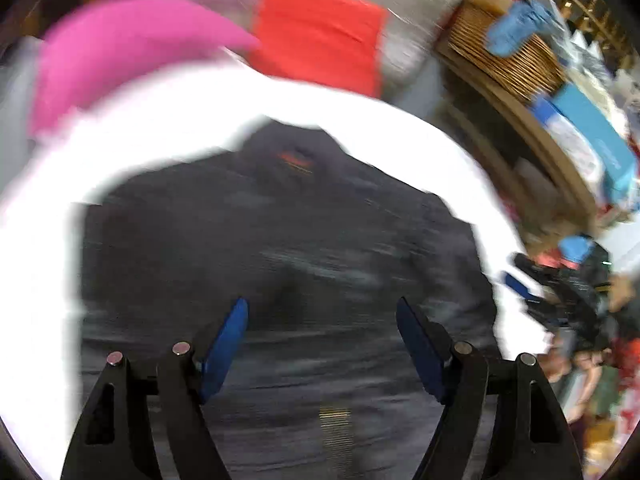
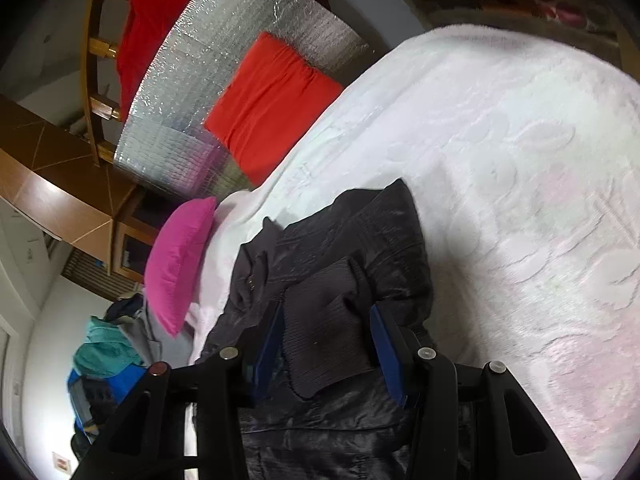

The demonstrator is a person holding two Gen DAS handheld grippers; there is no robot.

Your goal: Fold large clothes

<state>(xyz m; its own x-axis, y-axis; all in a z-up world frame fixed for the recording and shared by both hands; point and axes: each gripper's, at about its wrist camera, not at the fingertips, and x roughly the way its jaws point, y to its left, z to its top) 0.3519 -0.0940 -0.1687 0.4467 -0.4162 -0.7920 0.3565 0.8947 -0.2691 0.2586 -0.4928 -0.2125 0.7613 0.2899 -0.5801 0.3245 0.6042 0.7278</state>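
Here, in the right wrist view, we see the right claw (image 2: pixel 326 344) with its blue pads (image 2: pixel 267 350) spread apart on either side of a dark ribbed cuff (image 2: pixel 328 328) of the black jacket (image 2: pixel 340 248); the pads stand beside the cuff without pressing it, so the claw is released. The jacket lies crumpled on the white bedspread (image 2: pixel 500 168), its shiny fabric running under the claw and its bulk bunched up just ahead. To the left of it a pink pillow (image 2: pixel 180 264) rests at the bed's edge. Farther off, a red folded cloth (image 2: pixel 268 108) lies on a silver quilted mat (image 2: pixel 224 64).

In the left wrist view, which is blurred, the left claw (image 1: pixel 322 344) hangs spread wide over the black jacket (image 1: pixel 280 240), holding nothing, its blue pads (image 1: pixel 224 348) well apart. The jacket is laid out on the white bedspread (image 1: pixel 80 160), collar at the far end. Beyond it we see the pink pillow (image 1: pixel 120 48) and the red cloth (image 1: pixel 320 36). At the right edge the other gripper (image 1: pixel 560 284) shows near the jacket's side.
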